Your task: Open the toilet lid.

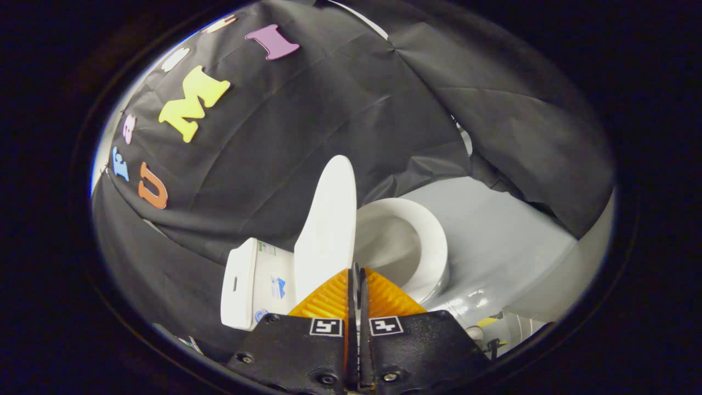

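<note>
A white toilet stands ahead of my fingers, seen tilted. Its lid [328, 219] is raised upright and leans toward the white tank [249, 282]. The seat ring and bowl [408, 244] lie uncovered beside the lid. My gripper [356, 272] is shut, its two fingers pressed together with nothing between them. The fingertips sit just in front of the lid's lower edge, near the hinge, and I cannot tell whether they touch it.
Black cloth walls close in behind and to both sides of the toilet. A pale grey floor [493, 236] spreads out beyond the bowl. Small fittings and a yellow bit [485, 323] lie near the toilet's base.
</note>
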{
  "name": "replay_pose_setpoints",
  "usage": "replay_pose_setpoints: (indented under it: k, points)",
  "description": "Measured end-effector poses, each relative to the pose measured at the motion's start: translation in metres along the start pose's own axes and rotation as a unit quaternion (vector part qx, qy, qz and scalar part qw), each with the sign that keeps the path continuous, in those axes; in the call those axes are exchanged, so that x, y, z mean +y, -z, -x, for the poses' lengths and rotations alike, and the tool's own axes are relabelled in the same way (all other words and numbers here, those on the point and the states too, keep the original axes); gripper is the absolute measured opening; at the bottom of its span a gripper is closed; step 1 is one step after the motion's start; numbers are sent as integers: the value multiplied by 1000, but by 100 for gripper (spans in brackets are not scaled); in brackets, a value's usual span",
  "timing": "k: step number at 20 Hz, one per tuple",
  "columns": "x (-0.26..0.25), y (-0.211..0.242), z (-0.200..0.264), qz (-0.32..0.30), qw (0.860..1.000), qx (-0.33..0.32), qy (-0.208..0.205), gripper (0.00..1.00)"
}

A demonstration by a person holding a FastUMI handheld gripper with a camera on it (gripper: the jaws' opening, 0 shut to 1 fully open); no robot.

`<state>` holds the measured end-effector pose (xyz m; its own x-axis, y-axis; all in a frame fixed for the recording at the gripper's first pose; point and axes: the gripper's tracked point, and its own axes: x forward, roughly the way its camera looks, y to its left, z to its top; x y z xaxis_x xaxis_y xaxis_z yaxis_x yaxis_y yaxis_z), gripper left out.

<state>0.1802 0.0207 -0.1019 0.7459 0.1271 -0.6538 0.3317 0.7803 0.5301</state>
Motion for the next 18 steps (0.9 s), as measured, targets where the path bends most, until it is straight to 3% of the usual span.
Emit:
replay_pose_setpoints:
  k: [9,18]
  points:
    - [52,4,22,66,997,-13,21,5]
    - [86,10,31,95,994,-14,47,5]
